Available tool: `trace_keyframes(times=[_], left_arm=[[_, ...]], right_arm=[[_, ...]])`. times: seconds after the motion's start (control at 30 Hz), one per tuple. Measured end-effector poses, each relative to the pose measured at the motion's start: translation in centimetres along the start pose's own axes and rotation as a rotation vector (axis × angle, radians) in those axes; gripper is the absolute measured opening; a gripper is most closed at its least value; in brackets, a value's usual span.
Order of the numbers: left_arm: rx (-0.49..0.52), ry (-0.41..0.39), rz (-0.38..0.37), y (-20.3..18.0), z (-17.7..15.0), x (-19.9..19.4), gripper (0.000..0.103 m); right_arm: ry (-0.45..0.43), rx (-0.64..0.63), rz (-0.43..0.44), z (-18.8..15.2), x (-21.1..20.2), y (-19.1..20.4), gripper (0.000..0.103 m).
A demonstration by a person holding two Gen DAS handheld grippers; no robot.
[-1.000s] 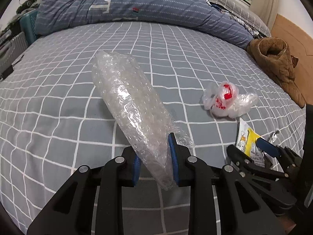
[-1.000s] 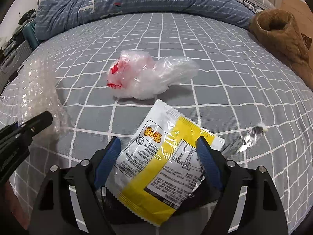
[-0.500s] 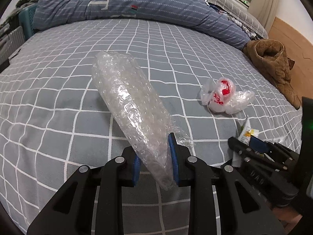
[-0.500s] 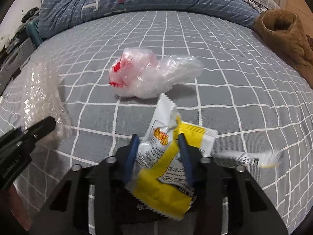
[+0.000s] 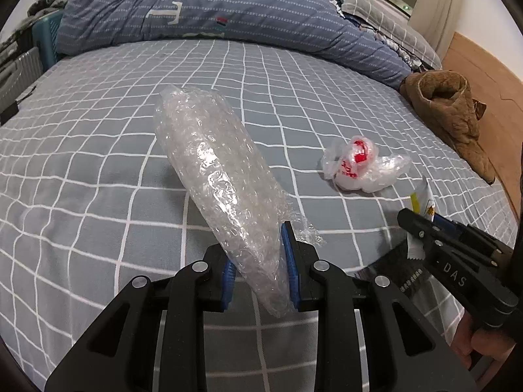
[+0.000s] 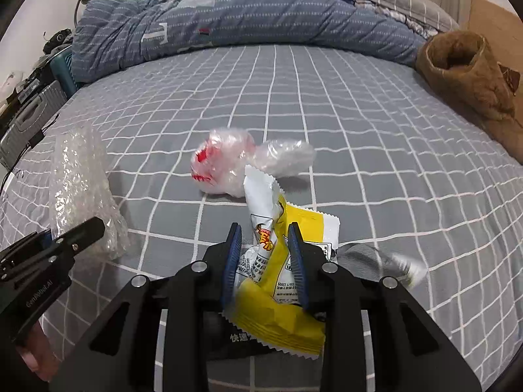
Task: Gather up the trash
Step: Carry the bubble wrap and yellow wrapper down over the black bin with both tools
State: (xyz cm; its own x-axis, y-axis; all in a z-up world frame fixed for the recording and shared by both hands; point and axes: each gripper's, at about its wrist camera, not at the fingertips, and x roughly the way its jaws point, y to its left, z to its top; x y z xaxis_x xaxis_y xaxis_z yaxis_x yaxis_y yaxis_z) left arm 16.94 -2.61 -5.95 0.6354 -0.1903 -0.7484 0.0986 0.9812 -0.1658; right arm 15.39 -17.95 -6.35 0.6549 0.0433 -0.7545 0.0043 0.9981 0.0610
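Note:
A long roll of clear bubble wrap [image 5: 212, 156] sticks out over the grey checked bed, with my left gripper [image 5: 256, 245] shut on its near end. In the right wrist view the same bubble wrap [image 6: 75, 176] shows at the left. My right gripper [image 6: 264, 232] is still closing, and its blue pads press on a crumpled yellow and white snack wrapper [image 6: 281, 313] held just above the sheet. A knotted clear plastic bag with red print [image 6: 228, 163] lies on the bed just beyond it. The bag [image 5: 359, 166] lies to the right of the bubble wrap.
A blurred silvery foil strip [image 6: 402, 263] is beside the right jaw. A black printed pouch [image 6: 242, 339] shows under the wrapper. A brown fleece garment [image 6: 467, 75] lies at the right edge, a blue quilt [image 5: 228, 16] at the far end, and a suitcase [image 6: 29, 121] beside the bed at left.
My right gripper's jaws have closed from wide apart onto the snack wrapper, crumpling it and lifting it off the sheet. The left gripper still holds the bubble wrap in the same place.

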Motion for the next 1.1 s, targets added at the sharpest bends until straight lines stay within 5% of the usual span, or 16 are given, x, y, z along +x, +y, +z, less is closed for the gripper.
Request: trace_keyframes(times=[1.1], left_arm=[[0.047, -0.007, -0.054, -3.6, -8.2, -11.1, 0.025]], right_arm=[[-0.045, -0.090, 0.004, -7.5, -11.9, 1.8, 0.029]])
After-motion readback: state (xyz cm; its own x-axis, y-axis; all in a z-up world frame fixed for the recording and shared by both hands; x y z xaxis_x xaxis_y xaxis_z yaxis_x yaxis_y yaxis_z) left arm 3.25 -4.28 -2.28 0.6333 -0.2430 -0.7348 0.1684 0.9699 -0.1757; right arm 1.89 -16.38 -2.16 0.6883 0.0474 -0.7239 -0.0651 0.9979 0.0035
